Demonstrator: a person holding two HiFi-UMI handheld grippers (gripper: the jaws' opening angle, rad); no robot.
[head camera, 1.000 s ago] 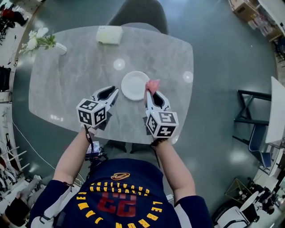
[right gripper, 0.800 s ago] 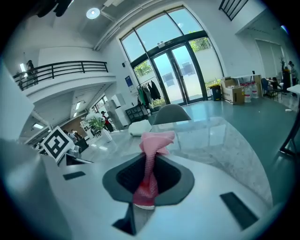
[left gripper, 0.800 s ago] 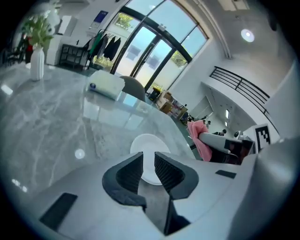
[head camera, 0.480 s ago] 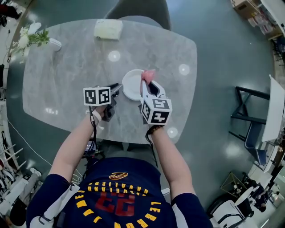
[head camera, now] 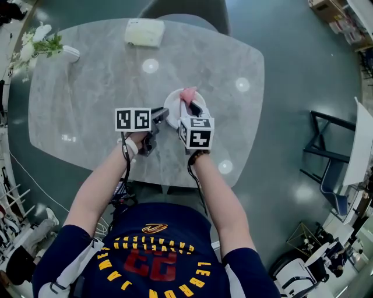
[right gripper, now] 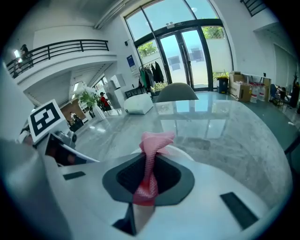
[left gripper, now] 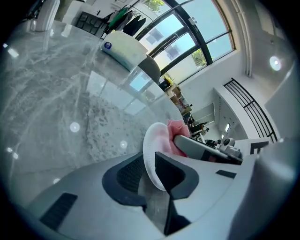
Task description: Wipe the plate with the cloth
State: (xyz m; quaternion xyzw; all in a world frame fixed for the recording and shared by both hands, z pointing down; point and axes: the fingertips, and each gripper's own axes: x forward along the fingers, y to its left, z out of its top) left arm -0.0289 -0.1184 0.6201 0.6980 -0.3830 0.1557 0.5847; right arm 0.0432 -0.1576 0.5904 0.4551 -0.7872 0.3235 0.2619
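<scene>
2 grippers, both over the near-centre of the grey marble worktop [head camera: 87, 99]. 1 white plate [head camera: 175, 105] there, 1 pink cloth [head camera: 188, 94], no second of either.

Left gripper [head camera: 163, 115]: fingers closed down on the plate's near-left rim. The left gripper view shows the rim edge-on btwn the 2 dark pads, pinched. Its marker cube faces up, w/ the person's hand behind it.

Right gripper [head camera: 190, 106]: fingers closed tight on the cloth. A twisted strip runs btwn them and the bunched end sticks out past the tips. That end sits over the plate's far-right part, on or just above the surface; contact can't be told. The 2 grippers are close side by side, right one just right of the left.

Elsewhere on the worktop: 1 white box [head camera: 143, 32] at the far edge, 1 vase w/ flowers [head camera: 52, 49] at the far-left corner, both well apart from the plate. 1 grey chair [head camera: 186, 11] behind the far edge.
</scene>
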